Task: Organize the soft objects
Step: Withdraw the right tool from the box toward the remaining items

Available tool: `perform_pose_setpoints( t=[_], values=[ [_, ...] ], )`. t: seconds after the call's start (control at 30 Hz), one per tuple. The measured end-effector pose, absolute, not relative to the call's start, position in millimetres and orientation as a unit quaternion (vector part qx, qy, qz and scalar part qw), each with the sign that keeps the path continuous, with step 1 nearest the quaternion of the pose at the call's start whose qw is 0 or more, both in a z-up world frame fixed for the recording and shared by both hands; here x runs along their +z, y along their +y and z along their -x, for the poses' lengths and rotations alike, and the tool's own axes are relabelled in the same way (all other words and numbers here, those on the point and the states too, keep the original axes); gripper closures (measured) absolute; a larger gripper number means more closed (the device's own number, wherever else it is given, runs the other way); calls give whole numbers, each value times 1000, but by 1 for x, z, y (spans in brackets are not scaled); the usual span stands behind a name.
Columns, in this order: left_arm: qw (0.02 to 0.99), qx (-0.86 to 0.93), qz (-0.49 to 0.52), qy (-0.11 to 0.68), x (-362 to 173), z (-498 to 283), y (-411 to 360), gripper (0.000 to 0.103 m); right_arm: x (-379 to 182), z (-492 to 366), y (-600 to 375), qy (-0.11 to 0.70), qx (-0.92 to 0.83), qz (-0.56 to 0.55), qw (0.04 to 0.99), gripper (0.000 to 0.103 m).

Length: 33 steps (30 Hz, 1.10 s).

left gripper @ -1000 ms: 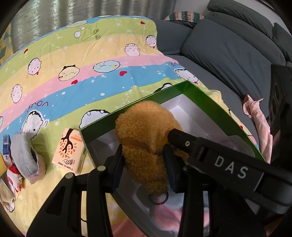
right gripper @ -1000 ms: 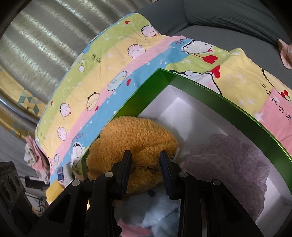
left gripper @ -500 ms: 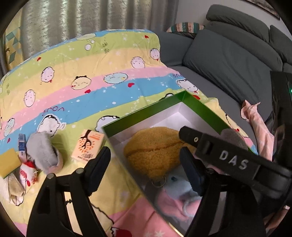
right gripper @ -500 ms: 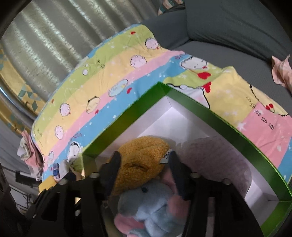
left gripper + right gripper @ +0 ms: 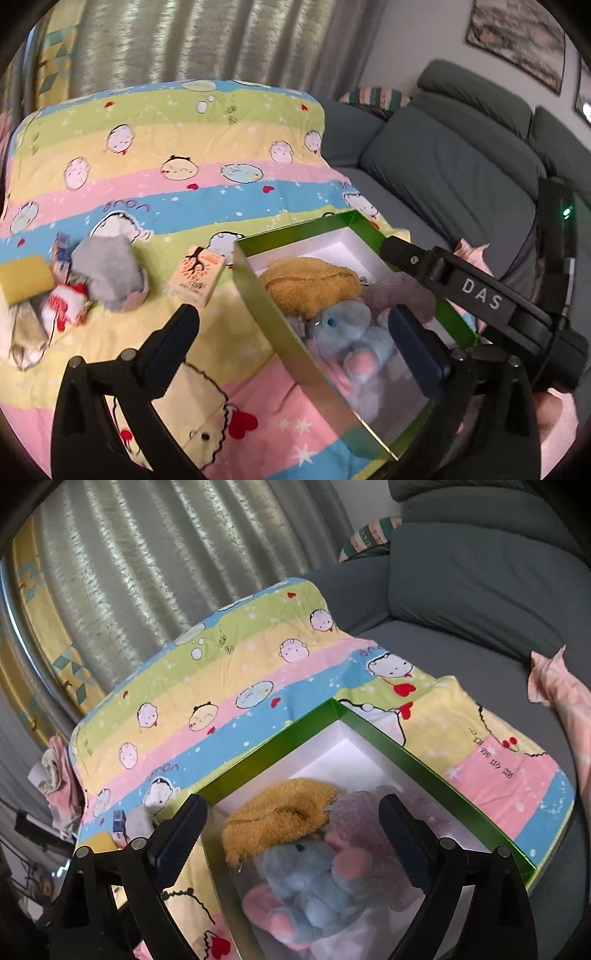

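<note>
A green box (image 5: 291, 230) with a white inside lies on the striped cartoon blanket (image 5: 166, 147). In it rest an orange plush (image 5: 310, 280), a blue elephant plush (image 5: 351, 332) with pink ears and a lilac fluffy piece (image 5: 399, 291). My left gripper (image 5: 291, 325) hovers above the box's near-left wall, its jaws opening wide, with nothing pressed between the pads. In the right wrist view my right gripper (image 5: 293, 812) hangs over the orange plush (image 5: 280, 816) and the elephant (image 5: 314, 878), its jaws also opening, and it holds nothing.
Left of the box on the blanket lie a small orange-and-white carton (image 5: 195, 275), a grey soft piece (image 5: 107, 273), a red-and-white little plush (image 5: 64, 306) and a yellow sponge (image 5: 24, 278). A grey sofa (image 5: 443, 177) is behind, with a pink cloth (image 5: 561, 690) on its seat.
Both grippers let go of the orange plush, which now lies in the box. Their jaws spread wide, and both pulled up and back from the box.
</note>
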<state>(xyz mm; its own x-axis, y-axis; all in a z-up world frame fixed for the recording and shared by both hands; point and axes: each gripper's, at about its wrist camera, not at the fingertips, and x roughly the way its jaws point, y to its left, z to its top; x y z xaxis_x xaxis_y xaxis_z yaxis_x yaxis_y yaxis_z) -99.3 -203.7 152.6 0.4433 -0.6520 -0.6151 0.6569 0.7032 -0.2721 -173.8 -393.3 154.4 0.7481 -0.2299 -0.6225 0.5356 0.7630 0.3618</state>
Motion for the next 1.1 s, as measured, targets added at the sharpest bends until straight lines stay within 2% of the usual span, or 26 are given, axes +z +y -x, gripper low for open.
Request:
perform_pose_setpoints(
  t=[0.3,0.7,0.83,1.1],
  values=[
    [882,-310,42,352,151,100,-118,1,167,179,-371,270,-202,-245,909,6],
    [925,-137,100,340,99,82,20,1,180,156,-297,260,-147,-162,940,4],
    [929,-96,114,340,97,74,47,1,180,145,-262,242,-120,-120,955,4],
    [913,-41,181,364,86,61,98,1,152,92,-193,328,-29,-108,938,4]
  ],
)
